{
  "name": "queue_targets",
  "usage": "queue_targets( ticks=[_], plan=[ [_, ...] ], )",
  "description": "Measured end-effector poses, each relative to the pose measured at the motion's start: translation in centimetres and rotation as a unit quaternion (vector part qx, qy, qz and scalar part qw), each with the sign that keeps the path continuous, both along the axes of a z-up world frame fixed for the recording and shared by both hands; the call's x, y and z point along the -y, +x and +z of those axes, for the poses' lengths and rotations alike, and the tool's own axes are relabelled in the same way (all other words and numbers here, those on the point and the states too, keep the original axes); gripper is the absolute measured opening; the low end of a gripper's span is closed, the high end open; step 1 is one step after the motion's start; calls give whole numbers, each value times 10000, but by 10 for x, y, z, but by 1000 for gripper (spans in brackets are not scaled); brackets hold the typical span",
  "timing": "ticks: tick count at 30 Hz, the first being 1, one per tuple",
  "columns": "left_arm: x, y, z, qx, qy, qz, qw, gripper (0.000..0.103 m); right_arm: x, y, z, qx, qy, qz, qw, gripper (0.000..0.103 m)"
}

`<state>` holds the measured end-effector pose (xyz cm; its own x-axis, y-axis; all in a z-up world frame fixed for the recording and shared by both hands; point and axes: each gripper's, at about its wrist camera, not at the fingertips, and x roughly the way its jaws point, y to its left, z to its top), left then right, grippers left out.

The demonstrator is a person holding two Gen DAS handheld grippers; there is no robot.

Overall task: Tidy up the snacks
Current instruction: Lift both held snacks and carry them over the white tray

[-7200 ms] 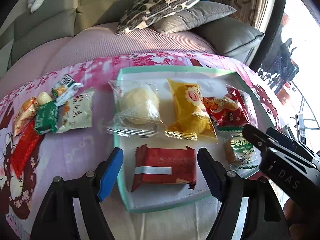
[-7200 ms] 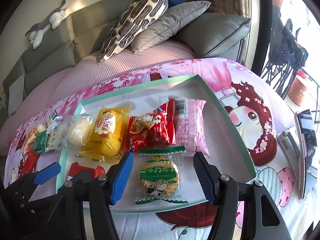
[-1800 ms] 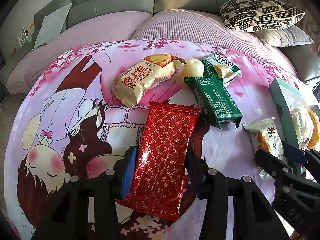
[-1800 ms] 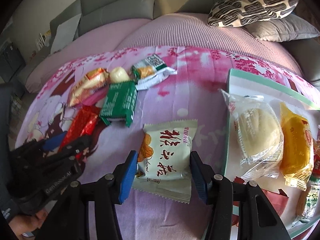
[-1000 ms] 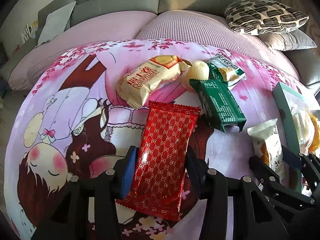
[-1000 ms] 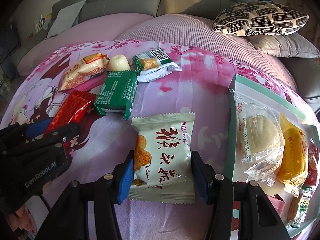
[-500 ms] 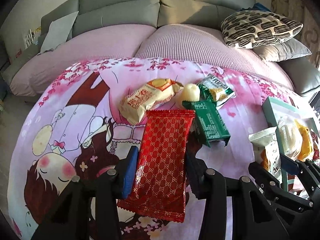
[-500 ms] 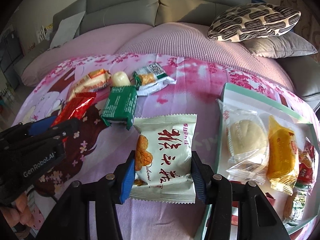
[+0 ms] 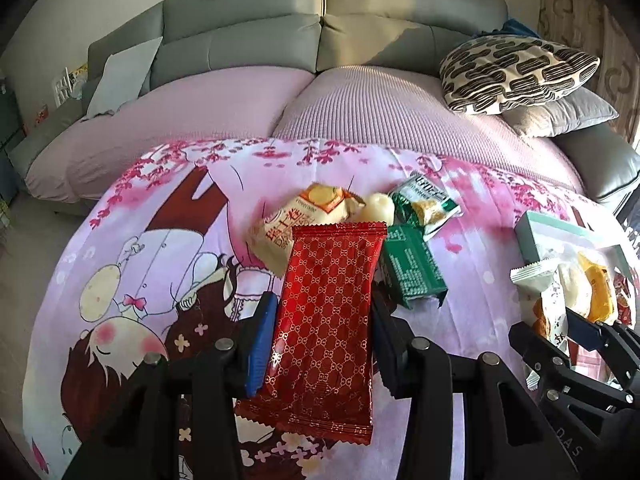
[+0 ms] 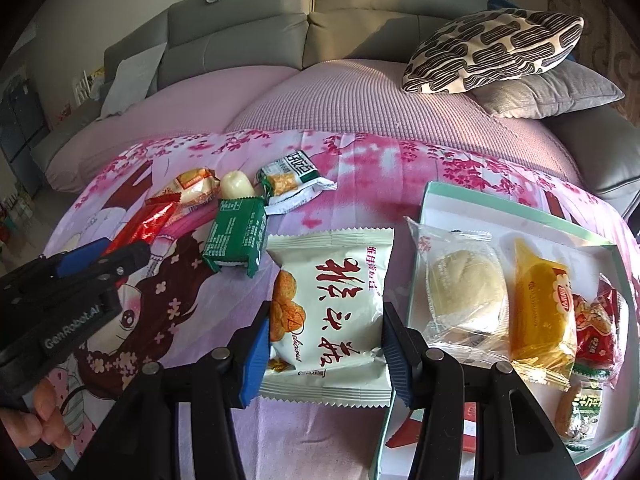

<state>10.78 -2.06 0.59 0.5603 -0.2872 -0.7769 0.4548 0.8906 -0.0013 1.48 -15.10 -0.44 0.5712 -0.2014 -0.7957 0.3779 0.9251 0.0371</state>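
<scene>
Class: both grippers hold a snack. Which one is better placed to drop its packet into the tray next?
Right. The right gripper holds the white packet beside the tray.

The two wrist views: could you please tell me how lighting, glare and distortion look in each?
Left wrist view: strong fisheye bowing of the sofa, black corners, foil glint on the red snack packet clamped in the left gripper. Right wrist view: same curvature, sunlight falling on the white snack packet in the right gripper, sheen on the clear-wrapped bun.
</scene>
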Motion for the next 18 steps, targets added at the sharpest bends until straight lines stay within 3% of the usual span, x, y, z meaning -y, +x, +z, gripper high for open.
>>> queue_targets(
  ticks=[10, 18],
  plan=[
    [7, -9, 23, 302, -188, -103, 9993, 47, 11, -10, 15, 269, 43, -161, 9995, 54],
    [39, -22, 31, 383, -195, -475, 9979, 47, 53, -35, 32, 488, 75, -704, 9963, 54]
  ],
)
